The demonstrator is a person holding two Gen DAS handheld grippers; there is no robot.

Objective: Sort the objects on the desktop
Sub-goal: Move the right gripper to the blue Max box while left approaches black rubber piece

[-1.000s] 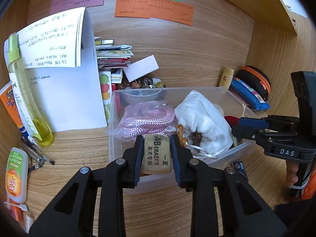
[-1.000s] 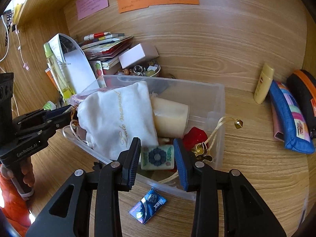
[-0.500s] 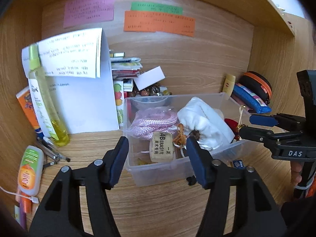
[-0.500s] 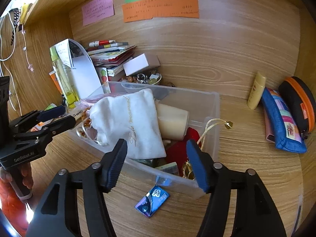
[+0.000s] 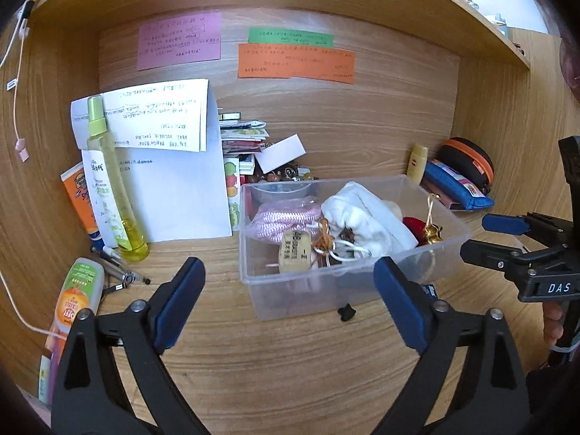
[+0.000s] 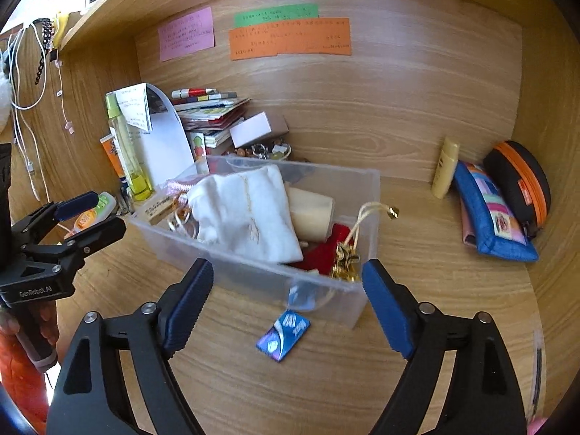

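Observation:
A clear plastic box (image 5: pixel 446 214) stands on the wooden desk; it also shows in the right wrist view (image 6: pixel 369 195). In it lie a tan 4B eraser (image 5: pixel 294 256), a white drawstring pouch (image 5: pixel 366 217), a pink cord bundle (image 5: pixel 286 214) and a red pouch with gold tassel (image 6: pixel 337 250). My left gripper (image 5: pixel 290 301) is open and empty, in front of the box's near-left end. My right gripper (image 6: pixel 286 306) is open and empty, in front of the box's near-right end. A blue foil packet (image 6: pixel 283 334) lies on the desk between the right fingers.
A tall yellow spray bottle (image 5: pixel 108 188), white papers (image 5: pixel 174 188) and tubes stand at left. Stacked booklets (image 6: pixel 214 112) and a small white box (image 6: pixel 253 130) sit behind. A blue pencil case (image 6: pixel 489 214), black-orange case (image 6: pixel 518 177) and yellow tube (image 6: pixel 444 172) lie at right.
Both grippers opened, letting the eraser and a small patterned item drop into the box, and have drawn back and up from it.

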